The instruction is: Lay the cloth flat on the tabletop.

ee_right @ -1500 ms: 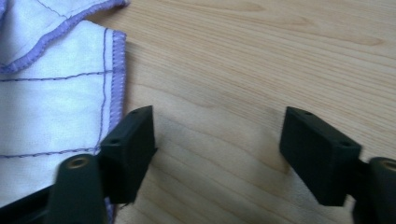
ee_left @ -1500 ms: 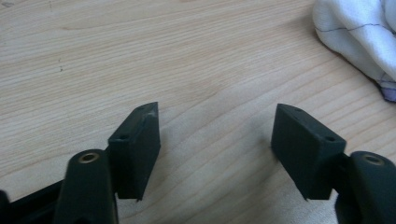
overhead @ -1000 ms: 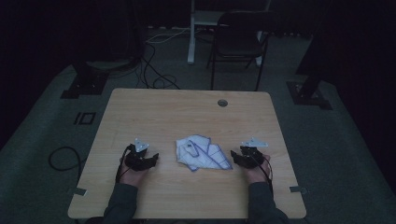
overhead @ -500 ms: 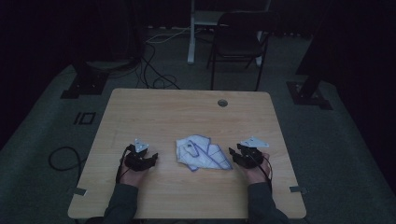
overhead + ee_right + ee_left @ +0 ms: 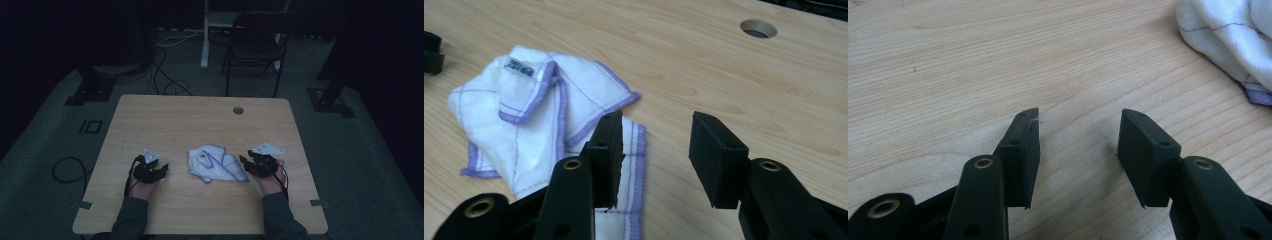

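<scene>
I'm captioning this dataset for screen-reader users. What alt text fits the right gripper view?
The right gripper hovers with its two black jaws open over a wooden table, the left jaw in front of a crumpled white cloth with purple edging and a small blue label. A round hole in the tabletop sits at the upper right.

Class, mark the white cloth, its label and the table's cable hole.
white cloth (image 5: 529,145), right gripper view, on its flat middle.
label (image 5: 517,64), right gripper view, on the printed tag.
cable hole (image 5: 238,110), high view, on the opening's centre.
</scene>
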The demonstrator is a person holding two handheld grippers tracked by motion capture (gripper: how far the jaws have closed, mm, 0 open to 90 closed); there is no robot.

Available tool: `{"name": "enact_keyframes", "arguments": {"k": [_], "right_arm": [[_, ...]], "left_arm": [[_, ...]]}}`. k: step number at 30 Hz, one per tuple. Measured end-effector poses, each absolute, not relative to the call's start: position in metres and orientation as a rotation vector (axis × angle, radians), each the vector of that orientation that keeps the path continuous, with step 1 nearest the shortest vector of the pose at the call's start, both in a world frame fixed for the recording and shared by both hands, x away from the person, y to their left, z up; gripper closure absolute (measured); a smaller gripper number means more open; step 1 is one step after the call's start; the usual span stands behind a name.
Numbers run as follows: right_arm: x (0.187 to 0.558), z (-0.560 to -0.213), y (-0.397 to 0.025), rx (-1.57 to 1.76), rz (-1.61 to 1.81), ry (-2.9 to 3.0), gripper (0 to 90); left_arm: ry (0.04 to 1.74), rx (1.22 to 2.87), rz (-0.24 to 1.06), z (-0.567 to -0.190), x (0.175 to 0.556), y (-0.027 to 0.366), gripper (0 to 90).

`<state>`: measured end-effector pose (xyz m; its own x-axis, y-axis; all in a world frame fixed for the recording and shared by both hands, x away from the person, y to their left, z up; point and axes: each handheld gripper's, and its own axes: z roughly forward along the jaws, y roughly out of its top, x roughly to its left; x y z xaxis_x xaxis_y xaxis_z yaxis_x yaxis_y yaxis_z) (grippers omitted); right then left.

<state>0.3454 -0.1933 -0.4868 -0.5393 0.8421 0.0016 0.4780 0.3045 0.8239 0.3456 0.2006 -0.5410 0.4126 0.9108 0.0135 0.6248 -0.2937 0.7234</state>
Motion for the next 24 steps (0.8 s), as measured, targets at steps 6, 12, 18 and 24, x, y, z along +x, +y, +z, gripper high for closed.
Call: {"name": "enact_keyframes", "arguments": {"k": [6,12,18,24], "right_arm": [[0.347,-0.482,-0.187,1.153,1.142,2.144,55.9],[0.348,-0.481,-0.181,1.136,1.151,2.159,56.7],[0.350,-0.479,-0.171,1.103,1.153,2.186,57.0],[0.352,-0.477,-0.162,1.085,1.166,2.194,56.9]], "left_arm": [[1.299,2.028,0.570,-0.541,0.345,0.200,53.5],[1.299,2.025,0.575,-0.541,0.345,0.200,52.7],[1.296,2.026,0.571,-0.541,0.346,0.201,52.6],[1.283,2.030,0.567,-0.542,0.346,0.200,51.9]]}}
